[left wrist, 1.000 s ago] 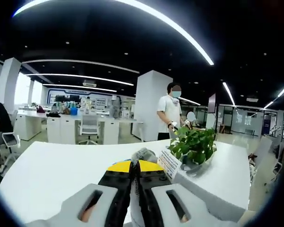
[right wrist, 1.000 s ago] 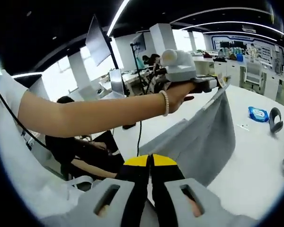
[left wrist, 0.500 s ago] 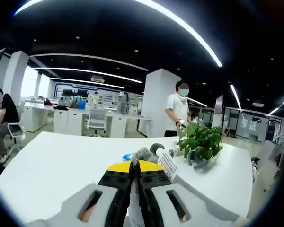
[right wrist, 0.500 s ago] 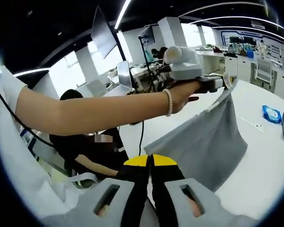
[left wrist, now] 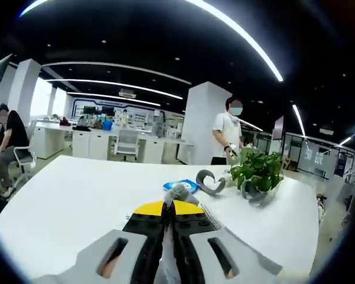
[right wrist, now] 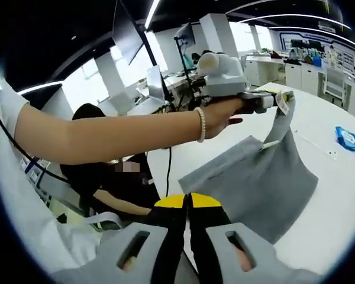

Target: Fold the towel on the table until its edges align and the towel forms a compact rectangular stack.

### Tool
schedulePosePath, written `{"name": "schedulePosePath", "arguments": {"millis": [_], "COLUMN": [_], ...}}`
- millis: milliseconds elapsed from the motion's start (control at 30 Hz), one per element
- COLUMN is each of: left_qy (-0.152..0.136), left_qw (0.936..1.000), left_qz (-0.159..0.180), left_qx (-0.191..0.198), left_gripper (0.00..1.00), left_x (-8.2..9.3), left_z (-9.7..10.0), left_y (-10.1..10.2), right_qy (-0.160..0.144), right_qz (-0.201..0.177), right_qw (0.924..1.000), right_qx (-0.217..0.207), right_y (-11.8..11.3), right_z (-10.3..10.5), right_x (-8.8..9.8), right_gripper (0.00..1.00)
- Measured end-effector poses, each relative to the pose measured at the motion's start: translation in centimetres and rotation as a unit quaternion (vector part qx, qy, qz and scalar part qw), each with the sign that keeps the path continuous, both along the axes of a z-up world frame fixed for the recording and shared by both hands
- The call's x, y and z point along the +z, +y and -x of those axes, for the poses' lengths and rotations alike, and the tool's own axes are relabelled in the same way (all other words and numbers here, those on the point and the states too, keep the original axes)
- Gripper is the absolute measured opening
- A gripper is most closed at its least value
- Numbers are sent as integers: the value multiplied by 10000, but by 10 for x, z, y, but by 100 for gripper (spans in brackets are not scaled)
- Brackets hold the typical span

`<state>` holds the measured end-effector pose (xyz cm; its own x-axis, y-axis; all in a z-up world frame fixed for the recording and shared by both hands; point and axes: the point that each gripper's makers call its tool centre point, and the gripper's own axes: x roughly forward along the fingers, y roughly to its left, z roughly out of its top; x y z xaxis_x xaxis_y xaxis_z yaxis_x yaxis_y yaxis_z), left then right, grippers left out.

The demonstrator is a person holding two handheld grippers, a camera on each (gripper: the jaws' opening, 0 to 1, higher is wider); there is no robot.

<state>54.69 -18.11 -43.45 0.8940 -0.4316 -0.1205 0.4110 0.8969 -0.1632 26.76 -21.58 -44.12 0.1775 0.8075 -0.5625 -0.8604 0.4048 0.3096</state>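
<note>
1. Our left gripper [left wrist: 168,208] clamps a towel [right wrist: 254,183] corner above the table [left wrist: 65,195].
2. Our right gripper [right wrist: 189,201] pinches another corner.
3. At one o'clock sit a blue packet [left wrist: 180,185], a grey curved object [left wrist: 210,182] and a plant [left wrist: 257,174].

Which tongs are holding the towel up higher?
The left tongs, in the hand with the bead bracelet. They pinch the gray towel's corner raised in the air, while the right tongs grip its lower edge near the white table.
</note>
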Motion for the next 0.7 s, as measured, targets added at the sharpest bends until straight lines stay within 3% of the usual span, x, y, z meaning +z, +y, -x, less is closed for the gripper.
{"name": "schedulePosePath", "arguments": {"millis": [133,367,700], "left_qy": [53,212,382], "left_qw": [9999,9996,9988], "left_qz": [75,142,221], "left_qx": [67,128,197], "left_gripper": [3,3,3], "left_x": [-9,-26,-45], "left_z": [-4,-6,-12], "left_y": [14,32,51], "right_qy": [115,24,126], "right_qz": [2,144,-83], "right_qw": [9998,9990,9986], "right_qx": [183,424,510], "right_y": [13,35,59], "right_z": [5,6,0], "right_x": [-7,-18,-31], "right_gripper": [0,0,0]}}
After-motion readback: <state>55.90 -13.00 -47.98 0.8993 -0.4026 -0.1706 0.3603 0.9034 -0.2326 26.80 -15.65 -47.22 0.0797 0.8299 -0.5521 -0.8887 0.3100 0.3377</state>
